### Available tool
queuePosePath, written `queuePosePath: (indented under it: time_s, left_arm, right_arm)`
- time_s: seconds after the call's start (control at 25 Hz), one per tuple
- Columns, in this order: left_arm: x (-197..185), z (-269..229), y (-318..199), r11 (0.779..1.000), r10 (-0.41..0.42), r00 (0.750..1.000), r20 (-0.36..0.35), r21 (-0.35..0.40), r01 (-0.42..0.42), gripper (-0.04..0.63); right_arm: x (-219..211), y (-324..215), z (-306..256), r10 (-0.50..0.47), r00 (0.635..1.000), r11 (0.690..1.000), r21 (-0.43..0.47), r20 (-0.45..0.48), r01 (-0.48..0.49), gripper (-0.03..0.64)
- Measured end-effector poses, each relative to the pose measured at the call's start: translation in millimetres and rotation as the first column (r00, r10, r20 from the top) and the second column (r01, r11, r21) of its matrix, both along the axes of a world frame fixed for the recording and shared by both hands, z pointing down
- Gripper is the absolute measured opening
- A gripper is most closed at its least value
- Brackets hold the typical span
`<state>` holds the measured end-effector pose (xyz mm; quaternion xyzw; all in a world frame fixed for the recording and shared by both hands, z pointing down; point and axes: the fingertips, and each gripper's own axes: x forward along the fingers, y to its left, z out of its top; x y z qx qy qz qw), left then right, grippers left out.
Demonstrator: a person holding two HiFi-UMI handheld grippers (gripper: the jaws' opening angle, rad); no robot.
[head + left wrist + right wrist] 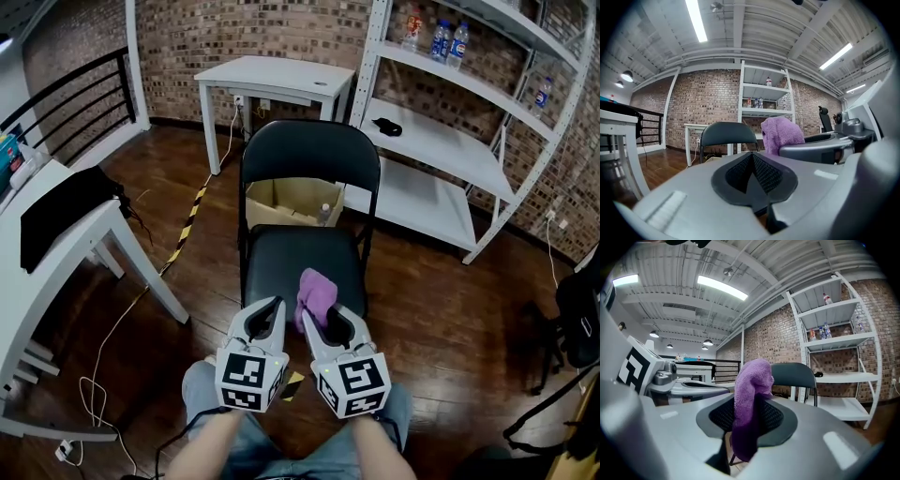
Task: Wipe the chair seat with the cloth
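Held the purple cloth [316, 289] clamped in the right gripper [318, 317], bunched upright along the jaws, over the front edge of the chair seat [277, 258]. Had the left gripper [269, 314] closed on nothing, just beside. Probably needed lowering forward onto the seat. Spotted a cardboard box [281, 202] behind the chair, seemingly a bottle inside.

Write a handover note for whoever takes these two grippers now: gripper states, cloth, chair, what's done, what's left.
Left gripper: shut, empty, beside the right one.
Right gripper: shut on cloth, which bunches up past the jaws.
Chair: straight ahead; both grippers sit at the front edge of the seat.
Done: cloth is in grip.
Left: lower cloth onto seat and wipe it all.
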<state>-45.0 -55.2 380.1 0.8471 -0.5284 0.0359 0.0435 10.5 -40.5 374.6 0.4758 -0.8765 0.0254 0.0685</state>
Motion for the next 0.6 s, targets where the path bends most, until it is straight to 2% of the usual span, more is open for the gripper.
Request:
queuePosePath:
  time_s: [0.6]
  left_arm:
    - [-22,12,-92,0.997,-0.068,0.998,0.009,-0.025,0.069,0.006]
  right_arm:
    - [-22,-102,10,-0.077,0.996,0.997,-0.021,-0.048,0.076,0.112]
